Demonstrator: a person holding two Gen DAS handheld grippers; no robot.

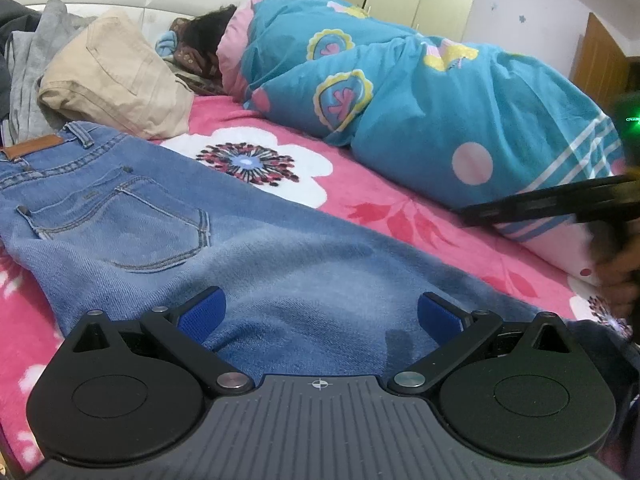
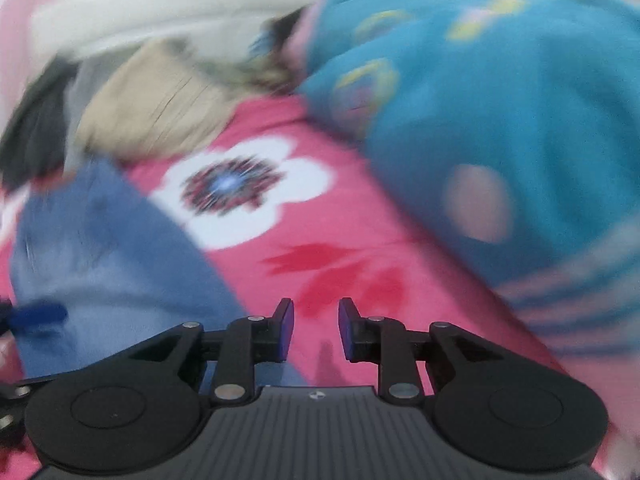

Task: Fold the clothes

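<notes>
Blue jeans [image 1: 224,240] lie under the wide-spread left claw [image 1: 320,312].

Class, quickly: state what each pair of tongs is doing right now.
Left tongs: open wide over the jeans, holding nothing.
Right tongs: partly open, empty, over the pink bedspread.

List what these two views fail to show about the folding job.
- Jeans, left wrist view: the leg ends are cut off behind the left claw and the bottom edge.
- Right wrist view: motion blur smears everything beyond the right claw.
- Gray clothes: cut by the left edge.
</notes>
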